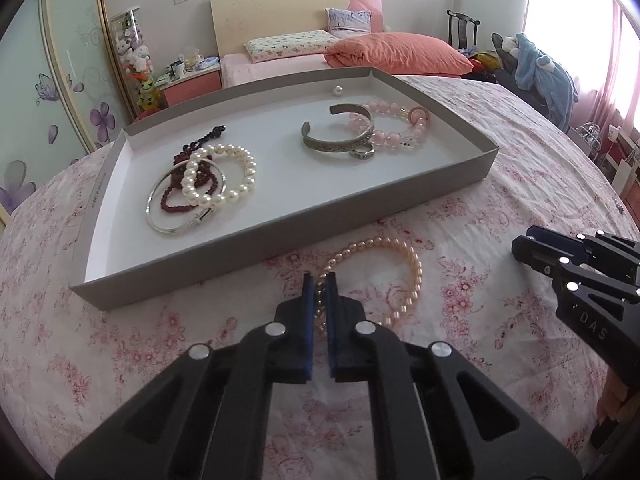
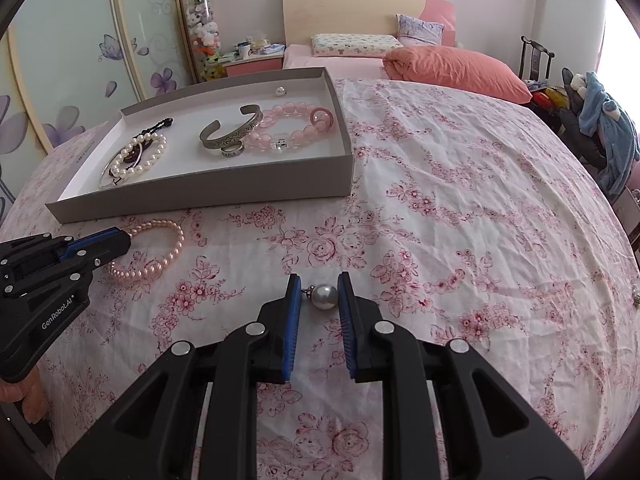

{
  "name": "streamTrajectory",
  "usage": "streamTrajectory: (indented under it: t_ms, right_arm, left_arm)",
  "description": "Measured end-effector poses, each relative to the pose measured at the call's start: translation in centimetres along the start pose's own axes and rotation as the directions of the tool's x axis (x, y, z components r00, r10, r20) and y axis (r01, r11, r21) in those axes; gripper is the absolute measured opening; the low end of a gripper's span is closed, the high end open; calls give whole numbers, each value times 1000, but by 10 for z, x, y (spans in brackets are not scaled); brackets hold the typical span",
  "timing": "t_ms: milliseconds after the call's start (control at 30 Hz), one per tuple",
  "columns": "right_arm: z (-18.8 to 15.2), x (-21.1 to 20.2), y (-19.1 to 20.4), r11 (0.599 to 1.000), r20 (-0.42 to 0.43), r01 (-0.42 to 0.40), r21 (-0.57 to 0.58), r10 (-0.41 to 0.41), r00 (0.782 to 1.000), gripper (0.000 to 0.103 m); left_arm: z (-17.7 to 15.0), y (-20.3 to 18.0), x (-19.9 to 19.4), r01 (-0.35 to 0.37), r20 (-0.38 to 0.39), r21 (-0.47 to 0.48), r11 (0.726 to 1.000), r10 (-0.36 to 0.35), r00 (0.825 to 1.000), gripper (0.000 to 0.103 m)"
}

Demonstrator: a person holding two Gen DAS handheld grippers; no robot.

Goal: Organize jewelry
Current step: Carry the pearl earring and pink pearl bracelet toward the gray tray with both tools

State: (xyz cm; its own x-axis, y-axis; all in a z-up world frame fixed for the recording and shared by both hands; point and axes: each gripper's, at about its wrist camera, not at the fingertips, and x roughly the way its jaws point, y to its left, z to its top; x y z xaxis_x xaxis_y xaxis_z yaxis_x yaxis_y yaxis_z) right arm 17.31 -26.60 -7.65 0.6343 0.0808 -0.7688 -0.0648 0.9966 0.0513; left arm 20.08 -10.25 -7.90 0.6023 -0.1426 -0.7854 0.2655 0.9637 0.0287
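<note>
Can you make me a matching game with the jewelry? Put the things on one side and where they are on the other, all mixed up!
Things:
1. peach pearl bracelet
2. pearl drop
3. silver cuff
4. white pearl bracelet

Places:
A. in the tray, touching the pink bead bracelet
B. between the right tongs
C. on the bedspread, pinched by the left tongs
D. in the tray, lying over the thin bangle

Pairs: 1-C, 2-B, 3-A, 4-D
</note>
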Motion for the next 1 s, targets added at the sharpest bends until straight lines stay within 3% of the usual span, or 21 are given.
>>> streamTrajectory:
  t_ms: [433,767,1000]
  right_arm:
    - [-1,-1,26,997,-3,-42,-67,41,999,20]
    - [-3,-2,29,996,-4,-49,-73,48,999,20]
    - [-3,-2,28,996,-5,-53,-69,53,999,20]
  left_arm:
    - [-52,79,-43,-78,-30,-70,994,76,997,7]
    - [-57,80,-48,-89,-22,-71,993,88,996,9]
    - [-57,82,-48,-87,-25,-91,992,85,996,21]
